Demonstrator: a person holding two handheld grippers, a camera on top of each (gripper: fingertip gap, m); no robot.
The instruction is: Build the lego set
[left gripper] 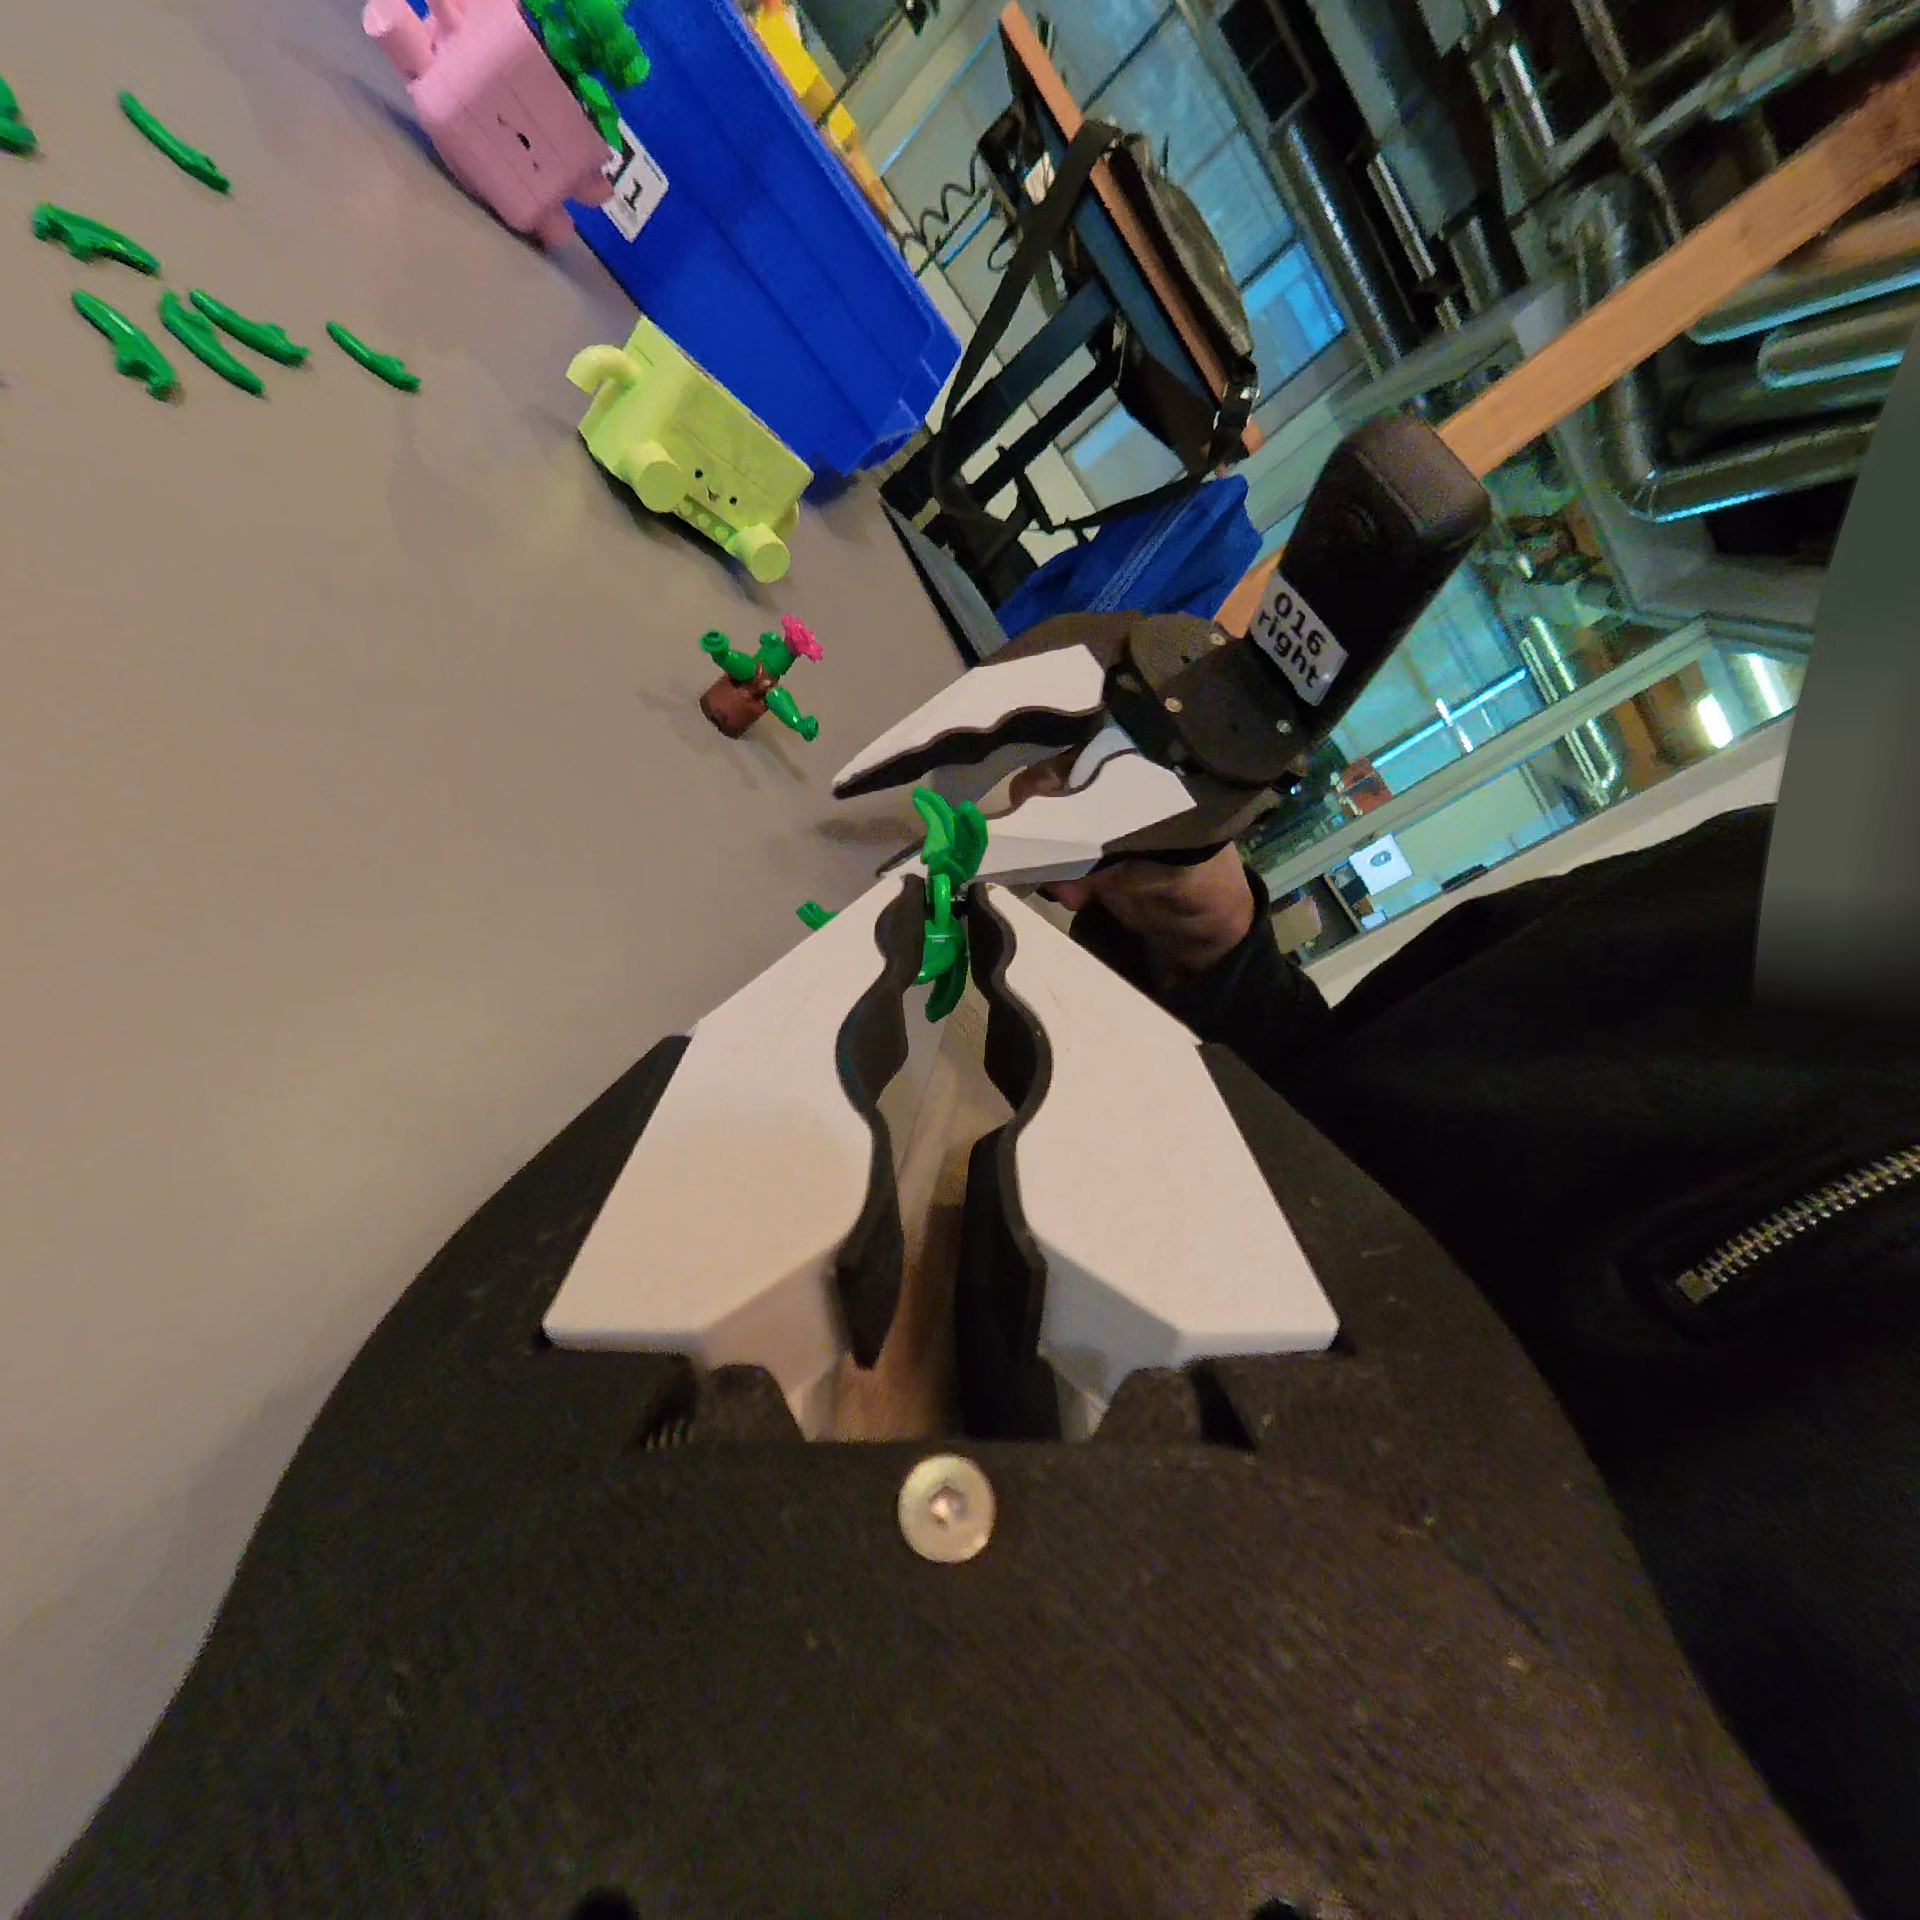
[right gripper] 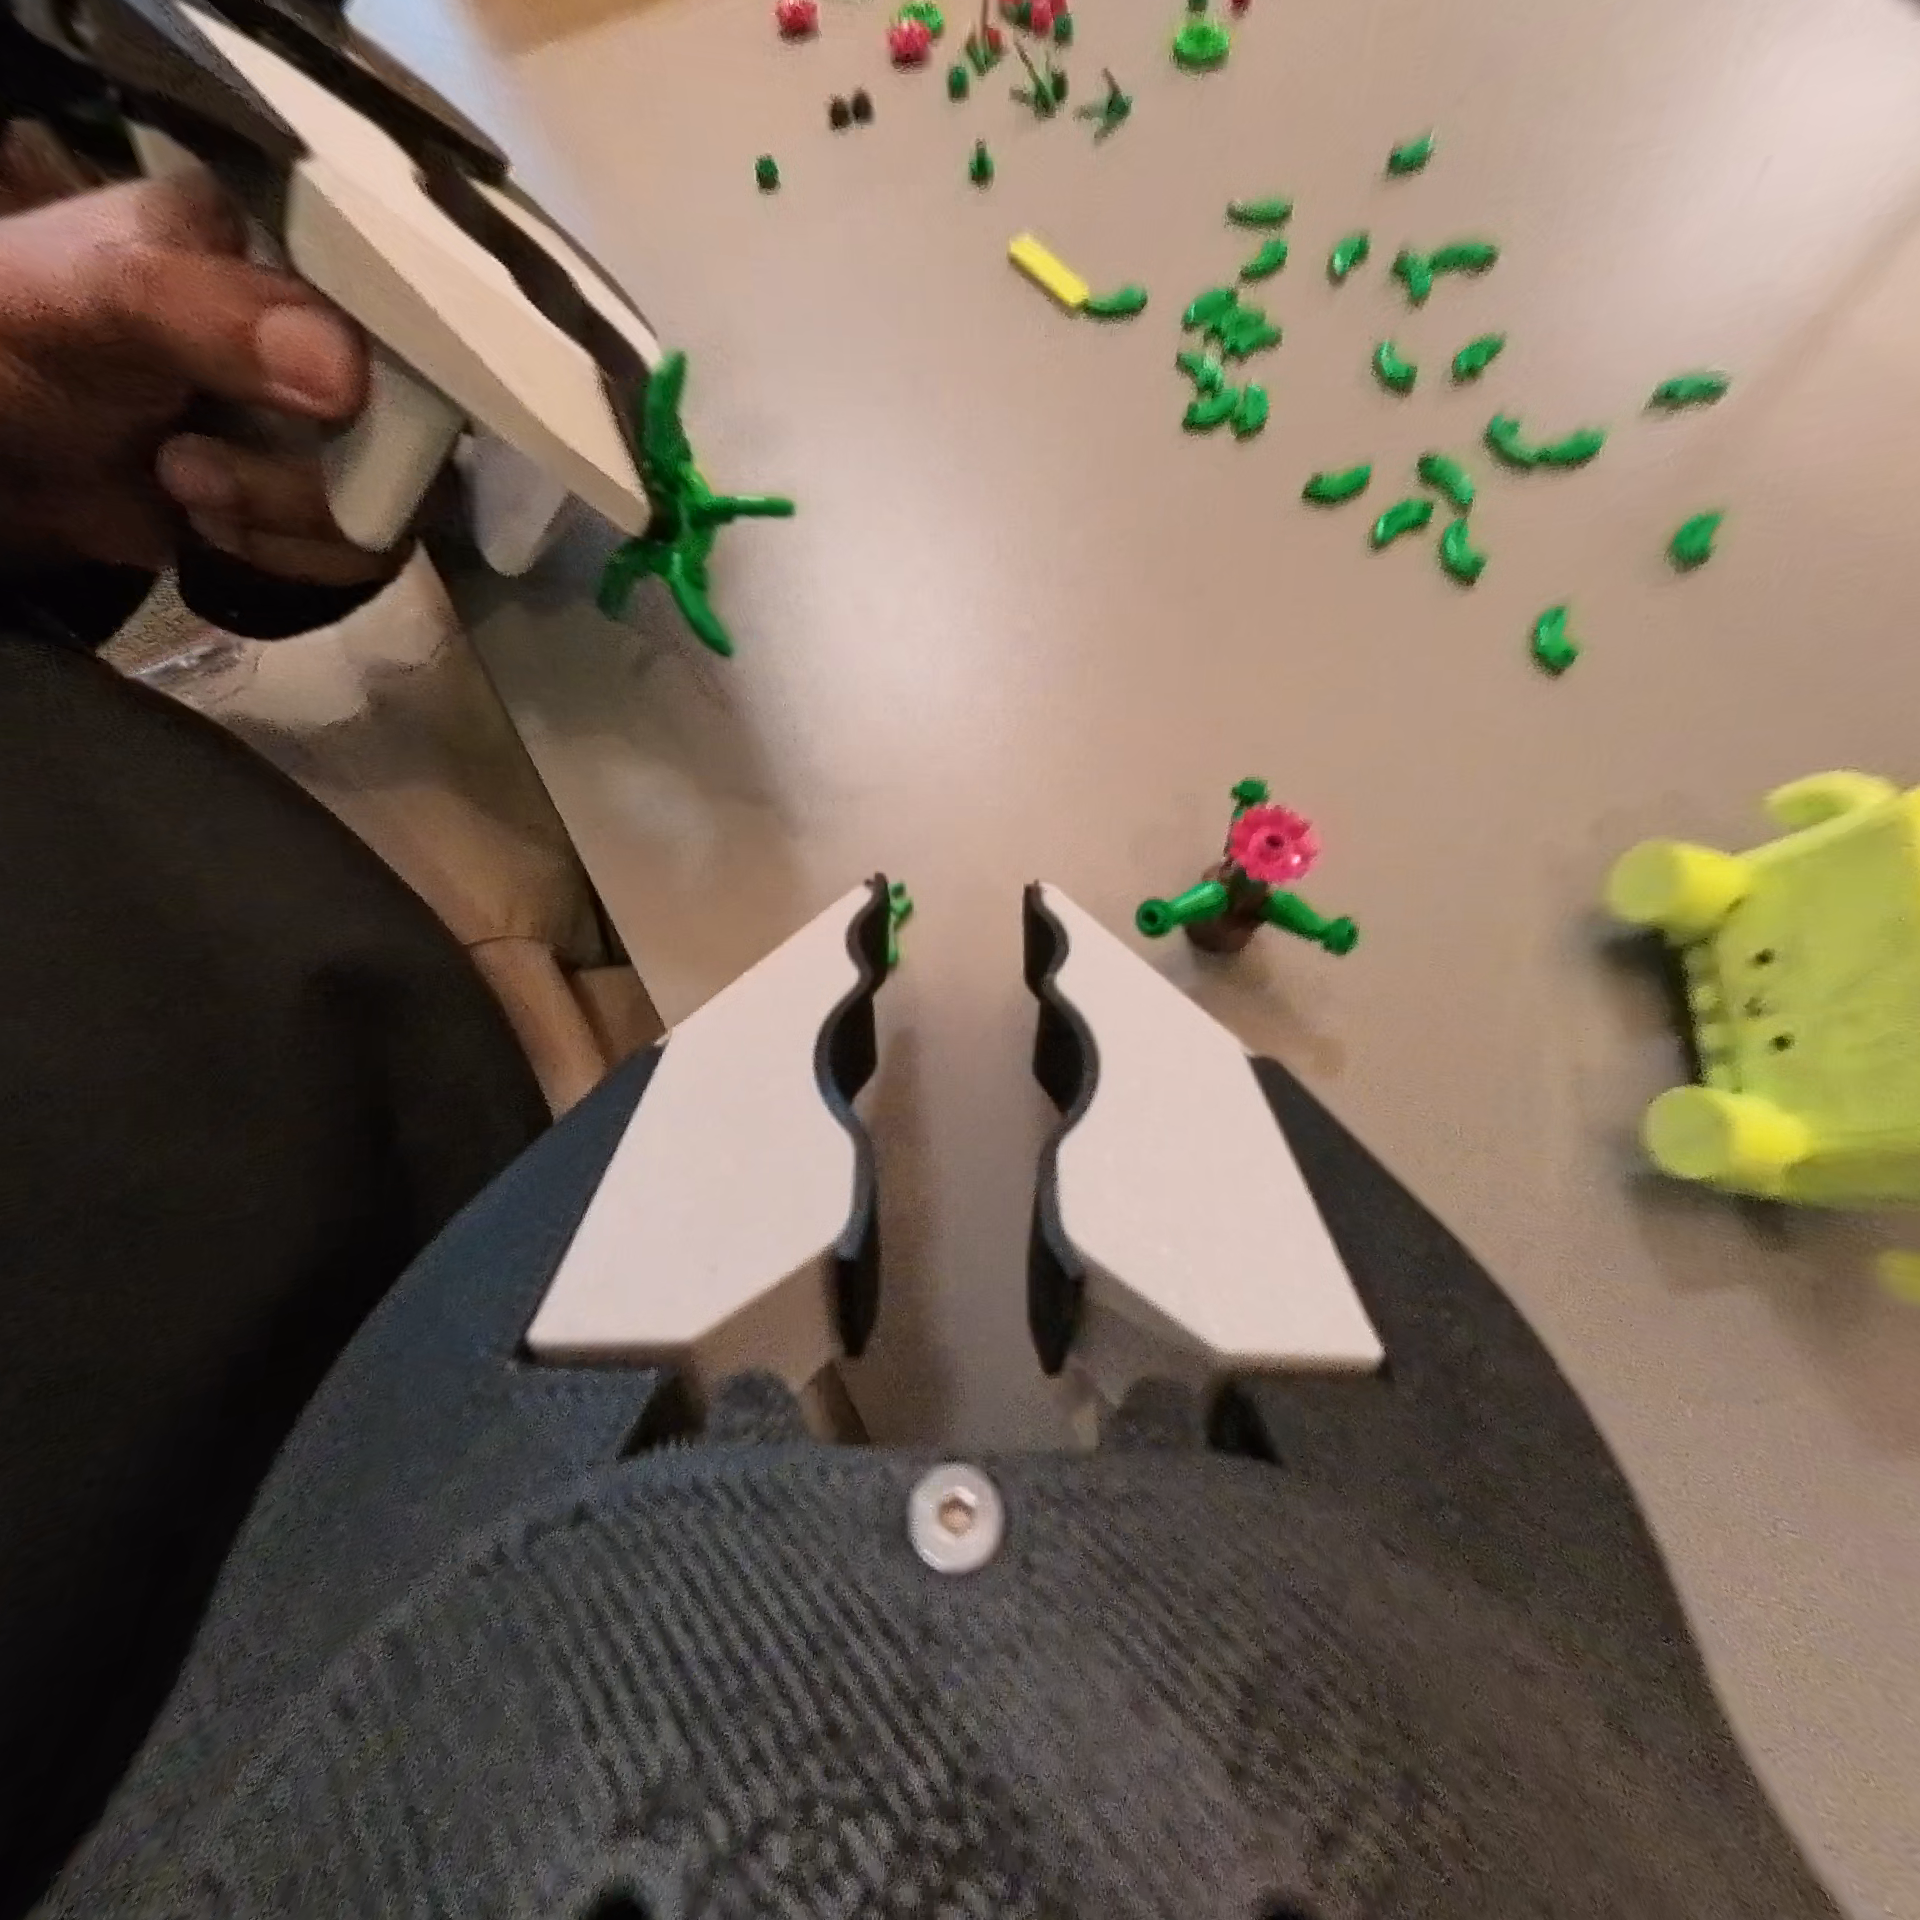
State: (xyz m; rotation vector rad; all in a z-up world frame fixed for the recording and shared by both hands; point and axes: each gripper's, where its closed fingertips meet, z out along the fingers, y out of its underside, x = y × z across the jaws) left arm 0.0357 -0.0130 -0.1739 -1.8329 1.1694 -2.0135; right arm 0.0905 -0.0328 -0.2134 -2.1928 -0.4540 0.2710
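- The left gripper (left gripper: 940, 914), white wedge-shaped fingers with wavy black pads on a black body, had its jaws pinched nearly together at the tips.
- The right gripper (right gripper: 951, 904), of the same build, held its jaws parted, tips just beside the left's.
- A bare hand (right gripper: 156, 374) gripped the left gripper's handle.

My right gripper (right gripper: 951, 899) open above the table (right gripper: 935, 623).
Left gripper (right gripper: 649, 447) pinches a green plant (right gripper: 686, 520); leaves (right gripper: 1444, 416) lie scattered beyond.
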